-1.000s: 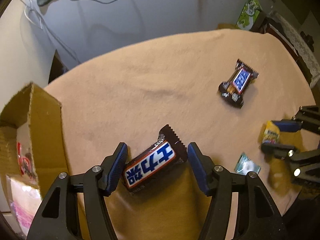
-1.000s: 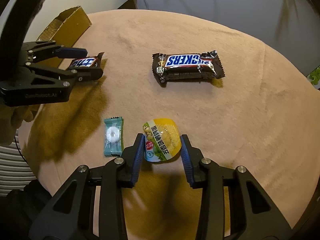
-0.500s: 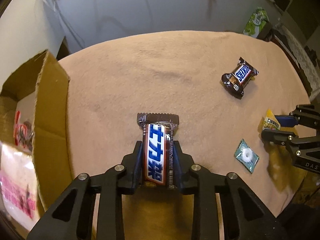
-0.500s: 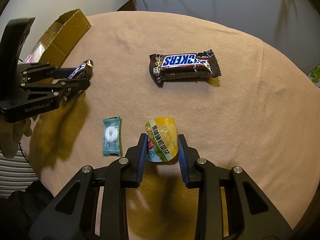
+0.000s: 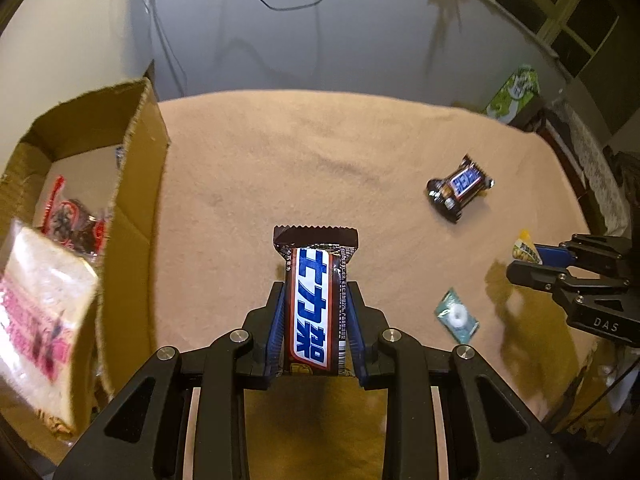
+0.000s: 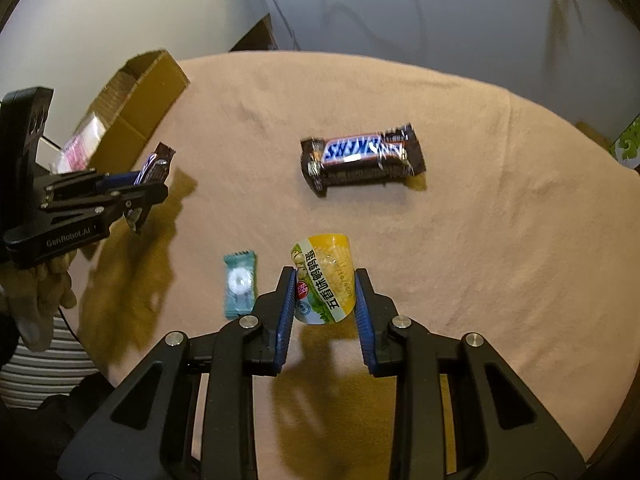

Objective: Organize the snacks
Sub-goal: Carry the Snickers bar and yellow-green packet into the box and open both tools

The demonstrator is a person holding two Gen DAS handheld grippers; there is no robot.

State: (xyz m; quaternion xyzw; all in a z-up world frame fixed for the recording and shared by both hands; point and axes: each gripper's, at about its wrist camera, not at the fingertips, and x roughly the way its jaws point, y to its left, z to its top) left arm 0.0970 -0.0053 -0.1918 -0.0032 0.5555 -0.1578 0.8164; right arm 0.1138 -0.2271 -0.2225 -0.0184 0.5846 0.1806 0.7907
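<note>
My left gripper (image 5: 316, 292) is shut on a brown chocolate bar (image 5: 314, 300) with blue lettering, lifted above the tan cloth. That bar (image 6: 154, 168) and the left gripper (image 6: 140, 196) also show at the left of the right wrist view. Between the blue pads of my right gripper (image 6: 324, 280) sits a yellow-green snack cup (image 6: 324, 280), pinched and raised off the cloth; the same cup (image 5: 526, 250) shows at the right of the left wrist view. A Snickers bar (image 6: 362, 160) lies further out on the cloth, and a teal mint candy (image 6: 239, 284) lies left of the cup.
An open cardboard box (image 5: 132, 184) stands at the table's left edge with packaged snacks inside, a pink-printed bag (image 5: 40, 312) among them. A green carton (image 5: 514, 94) stands beyond the far right edge. A person's hand (image 6: 44, 292) grips the left tool.
The left gripper closed on the chocolate bar, turned it lengthwise and lifted it toward the box. The right gripper tightened on the yellow cup and raised it slightly.
</note>
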